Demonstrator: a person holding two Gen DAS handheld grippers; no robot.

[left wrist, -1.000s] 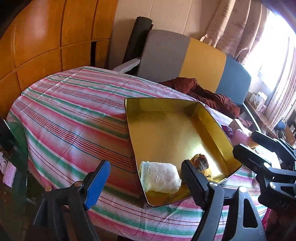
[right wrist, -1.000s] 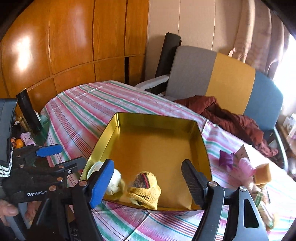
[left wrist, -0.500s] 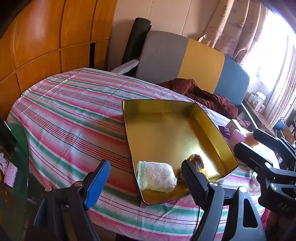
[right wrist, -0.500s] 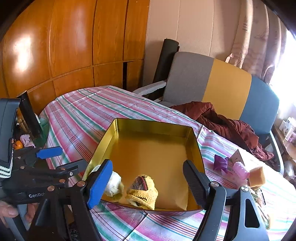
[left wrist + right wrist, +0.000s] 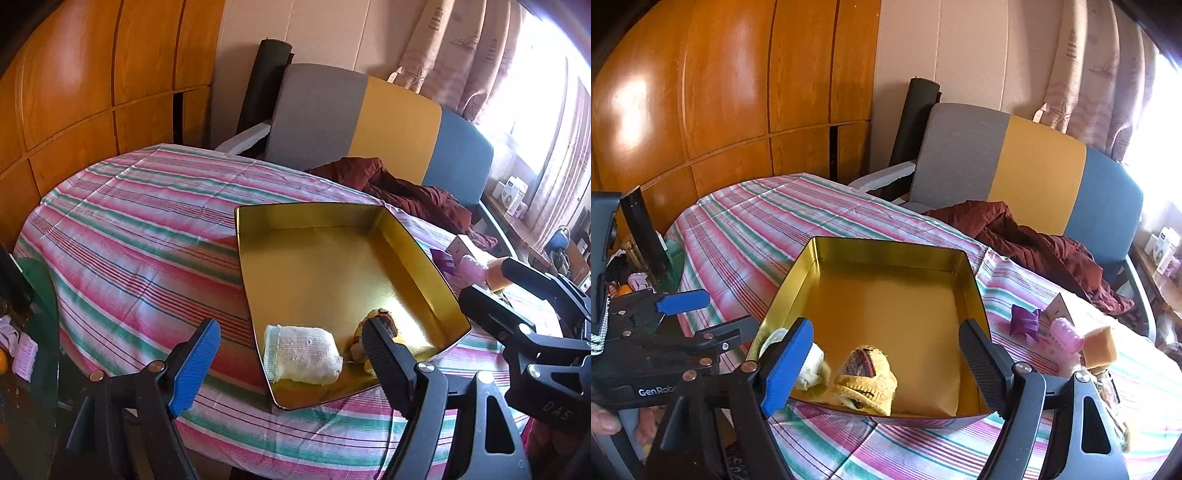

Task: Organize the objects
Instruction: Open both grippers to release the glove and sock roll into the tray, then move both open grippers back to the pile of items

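A shallow gold tin tray (image 5: 317,218) (image 5: 886,245) lies on the striped tablecloth. A rolled white sock (image 5: 301,354) (image 5: 812,363) and a yellow knitted sock (image 5: 373,321) (image 5: 866,376) lie at the tray's near end. My left gripper (image 5: 291,362) is open and empty, above and before the tray's near edge; it also shows at the left in the right wrist view (image 5: 701,317). My right gripper (image 5: 886,362) is open and empty over the tray's near edge; it also shows at the right in the left wrist view (image 5: 517,284).
Right of the tray lie a purple bow (image 5: 1025,319), a pink roller (image 5: 1065,332), a tan sponge block (image 5: 1100,341) and a small carton (image 5: 1058,304). A grey, yellow and blue sofa (image 5: 1015,162) with a maroon cloth (image 5: 1034,240) stands behind. Clutter sits at the left (image 5: 631,273).
Both grippers have drawn back and risen a little, so the tray and socks look smaller and lower. Both stay open. Nothing in the tray moved.
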